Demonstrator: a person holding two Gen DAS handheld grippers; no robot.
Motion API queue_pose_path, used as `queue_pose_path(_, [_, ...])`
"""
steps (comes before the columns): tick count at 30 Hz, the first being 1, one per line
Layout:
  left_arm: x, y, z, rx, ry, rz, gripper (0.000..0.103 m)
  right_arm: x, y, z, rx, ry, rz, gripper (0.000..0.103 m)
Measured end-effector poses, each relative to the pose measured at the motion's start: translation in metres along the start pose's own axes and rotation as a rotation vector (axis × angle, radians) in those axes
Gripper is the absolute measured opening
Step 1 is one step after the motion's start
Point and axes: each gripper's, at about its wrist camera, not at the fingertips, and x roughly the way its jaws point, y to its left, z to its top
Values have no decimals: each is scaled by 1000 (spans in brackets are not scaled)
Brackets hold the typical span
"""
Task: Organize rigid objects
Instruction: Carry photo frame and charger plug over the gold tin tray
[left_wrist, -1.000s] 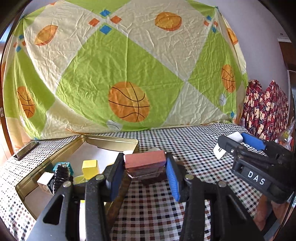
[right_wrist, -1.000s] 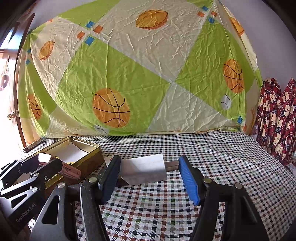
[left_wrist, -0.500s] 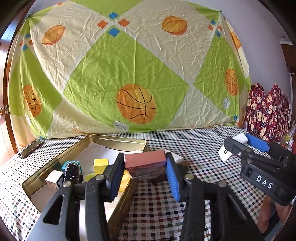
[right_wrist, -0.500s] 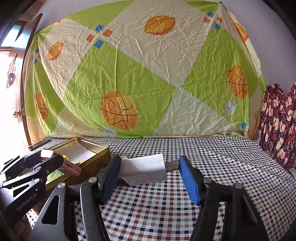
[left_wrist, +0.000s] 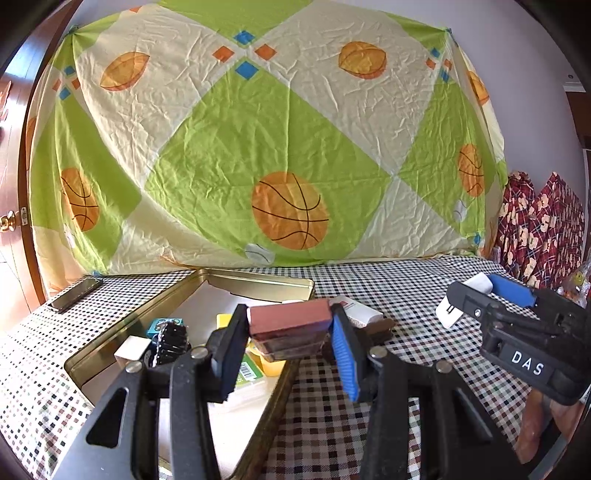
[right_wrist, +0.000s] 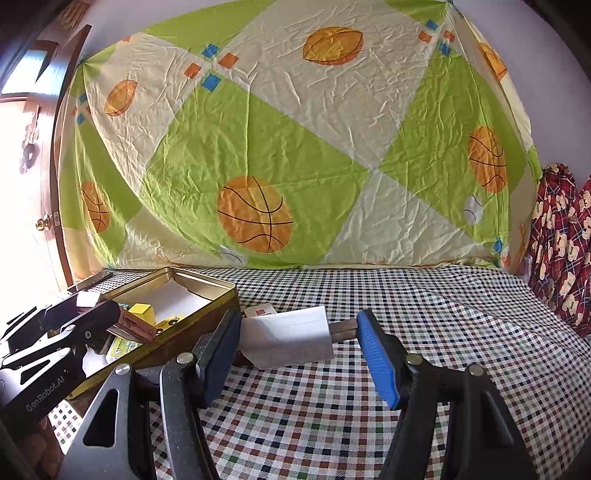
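Reddish-brown rectangular block (left_wrist: 290, 319) is clamped in the left tool (left_wrist: 290, 341), over the near rim of the gold metal tin (left_wrist: 258, 282). Next: advance, lower, release. Only the right view shows the right tool (right_wrist: 295, 345) loosely bracketing a white flat box (right_wrist: 288, 338); its grip is uncertain.

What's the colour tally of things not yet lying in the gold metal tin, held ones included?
Reddish-brown: 1, rectangular block in left gripper
White: 2, plain box in right gripper; red-labelled box on checked cloth
Dark brown: 1, piece on cloth
Black: 1, flat phone at table edge
Total: 5
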Motion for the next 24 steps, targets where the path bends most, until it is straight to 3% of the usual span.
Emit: queue_pose_path(24, [-7,31,-3,-44,13,9,43,5,59,-3,-35,16,114,66])
